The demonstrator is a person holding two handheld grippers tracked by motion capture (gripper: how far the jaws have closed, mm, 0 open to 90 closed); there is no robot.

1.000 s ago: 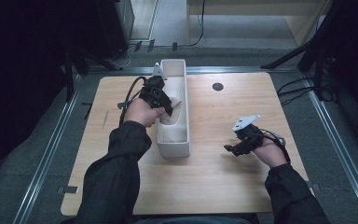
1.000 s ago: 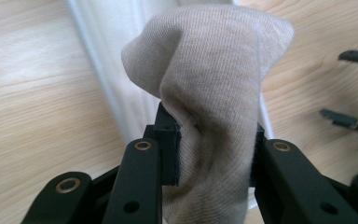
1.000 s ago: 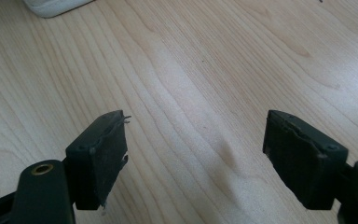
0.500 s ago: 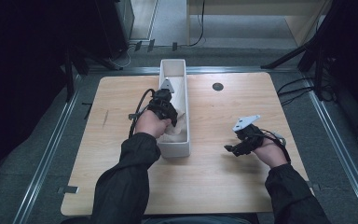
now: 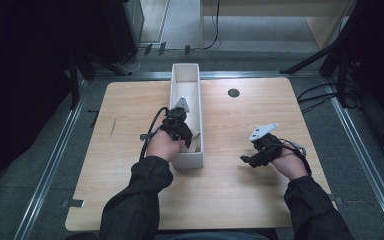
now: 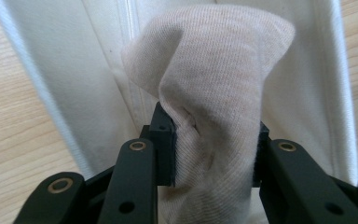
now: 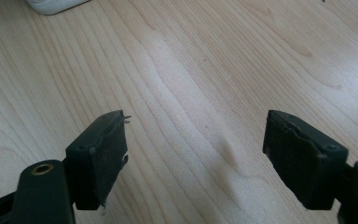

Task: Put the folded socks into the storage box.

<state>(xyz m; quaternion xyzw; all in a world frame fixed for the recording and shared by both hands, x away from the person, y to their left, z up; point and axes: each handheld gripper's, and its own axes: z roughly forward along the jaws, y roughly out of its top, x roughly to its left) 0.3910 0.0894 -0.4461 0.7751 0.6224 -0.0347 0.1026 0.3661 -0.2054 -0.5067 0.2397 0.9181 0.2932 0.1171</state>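
A long white box [image 5: 186, 67] stands on the wooden table [image 5: 240, 200], its length running away from me. My left gripper [image 5: 189, 141] reaches down into the box's near end with a beige cloth [image 5: 195, 135] in it. In the left gripper view the cloth [image 6: 214, 70] bulges up between the jaws of the left gripper [image 6: 213, 149], and both pads still press on it, though the jaws have just been opening. The box wall [image 6: 74, 70] lies behind it. My right gripper [image 5: 247, 161] rests low over the bare table at the right. It [image 7: 196, 154] is open with nothing between its jaws.
A small black round hole [image 5: 233, 92] sits in the tabletop right of the box. A corner of the white box [image 7: 51, 4] shows at the top left of the right gripper view. Metal rails [image 5: 45, 170] border the table, and dark stands rise at the back.
My left hand has moved toward me along the box and sunk into its near end, taking the cloth down with it. The right hand has stayed where it was.
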